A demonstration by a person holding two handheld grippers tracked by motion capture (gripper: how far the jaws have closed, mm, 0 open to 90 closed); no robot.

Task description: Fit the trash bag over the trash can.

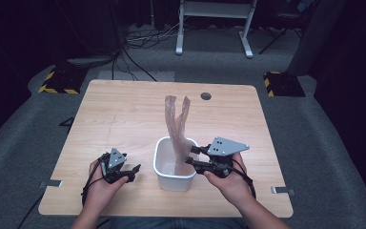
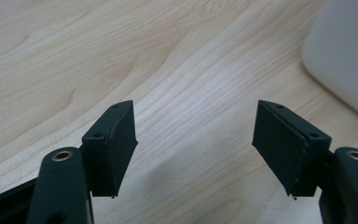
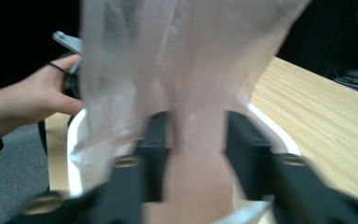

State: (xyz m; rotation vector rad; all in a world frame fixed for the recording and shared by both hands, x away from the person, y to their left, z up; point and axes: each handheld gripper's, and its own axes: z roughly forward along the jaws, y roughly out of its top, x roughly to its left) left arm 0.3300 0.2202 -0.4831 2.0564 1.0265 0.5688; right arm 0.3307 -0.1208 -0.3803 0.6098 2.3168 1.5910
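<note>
A crumpled, translucent pinkish plastic bag (image 1: 177,124) stands up out of a white tub (image 1: 176,182) near the table's front middle. My right gripper (image 1: 194,157) is at the tub's right rim, pointing left at the bag's lower part. In the right gripper view the bag (image 3: 186,56) hangs between the parted jaws of that gripper (image 3: 196,140), over the tub's rim (image 3: 272,128); the view is blurred. Left of the tub, my left gripper (image 1: 132,172) is low over the wood. Its jaws (image 2: 196,144) stand wide apart with nothing between them, and the tub's wall (image 2: 345,56) is at the right.
The light wooden table (image 1: 124,119) has a dark round hole (image 1: 206,96) near its far edge. Beyond it on the grey floor are cables, a white desk frame (image 1: 214,28) and two yellow-and-black striped blocks. The left hand (image 3: 32,102) appears behind the bag.
</note>
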